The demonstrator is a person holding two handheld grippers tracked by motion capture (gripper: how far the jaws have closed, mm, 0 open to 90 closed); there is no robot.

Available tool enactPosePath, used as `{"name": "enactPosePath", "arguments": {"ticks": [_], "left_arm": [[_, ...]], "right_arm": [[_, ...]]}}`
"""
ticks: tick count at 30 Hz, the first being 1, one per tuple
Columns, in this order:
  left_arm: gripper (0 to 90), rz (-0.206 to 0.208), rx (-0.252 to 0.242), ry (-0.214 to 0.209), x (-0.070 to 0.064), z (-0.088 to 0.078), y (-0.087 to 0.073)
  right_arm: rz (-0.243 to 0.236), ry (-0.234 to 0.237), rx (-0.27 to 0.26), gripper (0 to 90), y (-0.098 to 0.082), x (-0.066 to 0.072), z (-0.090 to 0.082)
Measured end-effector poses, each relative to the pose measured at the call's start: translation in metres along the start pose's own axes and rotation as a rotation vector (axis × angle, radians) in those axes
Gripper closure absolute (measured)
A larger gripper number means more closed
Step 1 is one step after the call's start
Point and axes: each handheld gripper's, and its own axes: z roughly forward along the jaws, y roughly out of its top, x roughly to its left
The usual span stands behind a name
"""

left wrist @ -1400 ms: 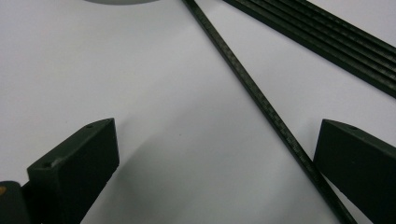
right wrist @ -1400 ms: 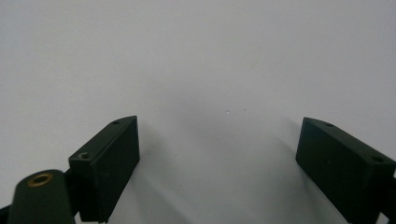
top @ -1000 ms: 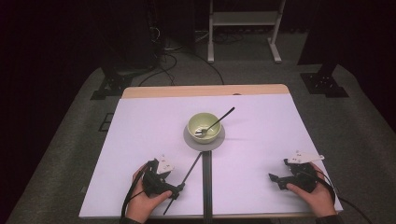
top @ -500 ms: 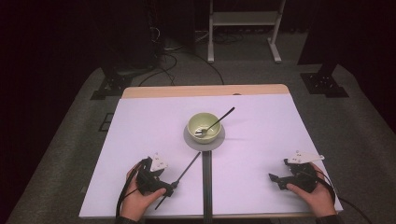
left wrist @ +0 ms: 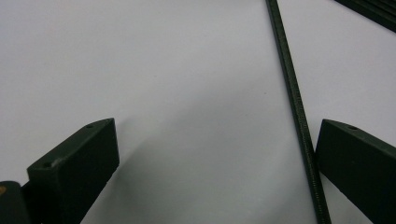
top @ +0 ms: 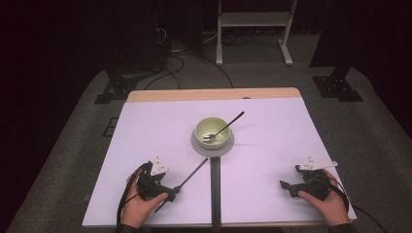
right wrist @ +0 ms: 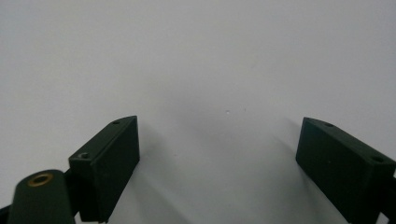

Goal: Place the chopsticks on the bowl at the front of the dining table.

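Two claws sit low on my white worktop (top: 145,131). My left claw (left wrist: 212,154) has its jaws apart, a thin black stick (left wrist: 299,121) lying on the worktop just inside the right jaw. A green bowl (top: 212,131) with a spoon (top: 227,126) stands mid-worktop. My right claw (right wrist: 219,154) is spread wide over bare worktop.

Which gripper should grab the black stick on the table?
Probably the left gripper: its open jaws already sit around the black stick. The right gripper rests far off, open over bare table.
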Motion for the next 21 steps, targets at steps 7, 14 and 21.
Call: {"name": "enactPosePath", "arguments": {"ticks": [7, 14, 21], "left_arm": [[0.0, -0.002, -0.002, 0.003, 0.0023, -0.0007, -0.0009], [0.0, -0.007, -0.017, -0.016, 0.0027, -0.0027, 0.0012], [0.0, -0.012, -0.025, -0.043, 0.0007, -0.0037, 0.0054]], "right_arm": [[-0.001, 0.0, -0.001, 12.2, 0.0, 0.0, 0.0], [-0.001, 0.0, 0.0, 12.2, 0.0, 0.0, 0.0], [-0.001, 0.0, 0.0, 12.2, 0.0, 0.0001, 0.0]]}}
